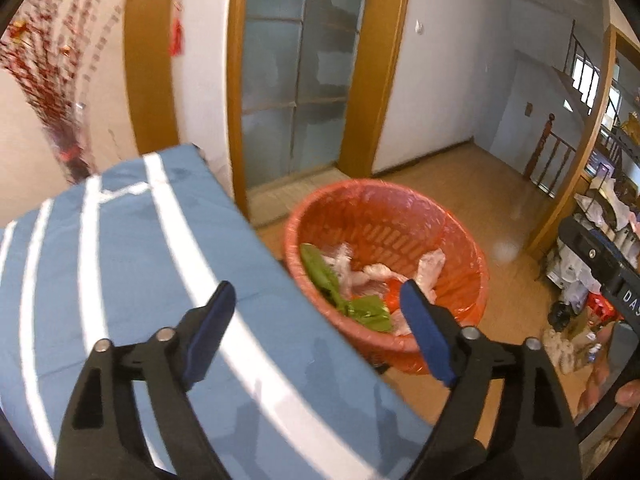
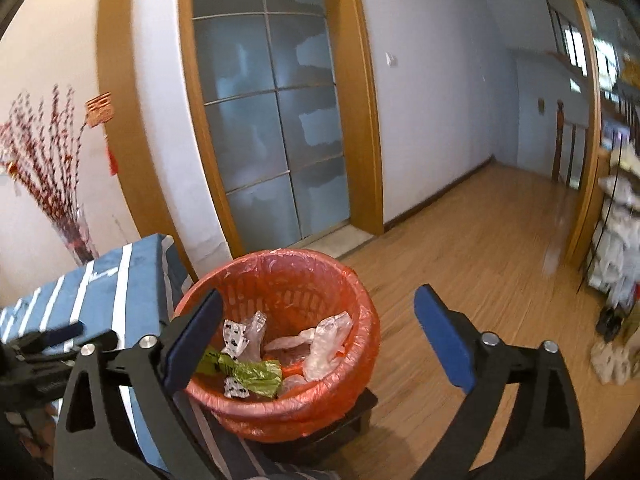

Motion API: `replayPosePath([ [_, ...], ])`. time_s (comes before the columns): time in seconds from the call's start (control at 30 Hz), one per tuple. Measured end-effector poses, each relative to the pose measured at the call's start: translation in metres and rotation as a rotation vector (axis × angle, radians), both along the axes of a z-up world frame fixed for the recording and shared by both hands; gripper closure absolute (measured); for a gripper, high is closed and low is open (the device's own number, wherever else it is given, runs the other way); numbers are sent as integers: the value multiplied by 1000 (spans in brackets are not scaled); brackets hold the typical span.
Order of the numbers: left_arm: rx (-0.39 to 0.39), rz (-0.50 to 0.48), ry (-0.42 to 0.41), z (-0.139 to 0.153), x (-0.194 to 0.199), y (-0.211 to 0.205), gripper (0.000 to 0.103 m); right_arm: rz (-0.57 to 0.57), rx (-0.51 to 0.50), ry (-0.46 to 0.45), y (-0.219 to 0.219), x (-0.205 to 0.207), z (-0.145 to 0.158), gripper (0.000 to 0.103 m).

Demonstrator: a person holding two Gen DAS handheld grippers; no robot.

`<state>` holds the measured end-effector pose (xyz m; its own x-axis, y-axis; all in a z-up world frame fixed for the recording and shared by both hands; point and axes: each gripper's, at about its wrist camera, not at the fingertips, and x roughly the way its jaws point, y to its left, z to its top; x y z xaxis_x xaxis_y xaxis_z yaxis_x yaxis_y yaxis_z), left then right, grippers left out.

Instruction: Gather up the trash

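A red bin with a red plastic liner [image 1: 460, 248] stands on the floor beside a blue striped table [image 1: 120, 248]. Inside lie green wrappers [image 1: 320, 276] and clear crumpled plastic [image 1: 432, 264]. My left gripper [image 1: 316, 320] is open and empty, held over the table's edge next to the bin. In the right wrist view the bin [image 2: 360, 308] sits on a low dark stand, holding green wrappers [image 2: 256, 372], clear plastic [image 2: 328, 340] and a black-and-white wrapper [image 2: 236, 336]. My right gripper [image 2: 320, 344] is open and empty above the bin.
A frosted glass door in a wooden frame [image 2: 276, 128] is behind the bin. Wooden floor [image 2: 480, 248] stretches right. A cluttered rack [image 2: 616, 240] stands at the far right. A vase of red branches [image 2: 60, 184] is behind the table.
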<state>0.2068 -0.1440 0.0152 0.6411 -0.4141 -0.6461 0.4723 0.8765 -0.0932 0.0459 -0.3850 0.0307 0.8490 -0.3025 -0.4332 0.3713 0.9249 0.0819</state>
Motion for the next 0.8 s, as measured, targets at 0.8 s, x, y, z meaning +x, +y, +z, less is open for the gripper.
replayPosePath([
  [0.8,30,344,-259,15,-150,96,4,75,-137,-9,79,-74,-6,2],
])
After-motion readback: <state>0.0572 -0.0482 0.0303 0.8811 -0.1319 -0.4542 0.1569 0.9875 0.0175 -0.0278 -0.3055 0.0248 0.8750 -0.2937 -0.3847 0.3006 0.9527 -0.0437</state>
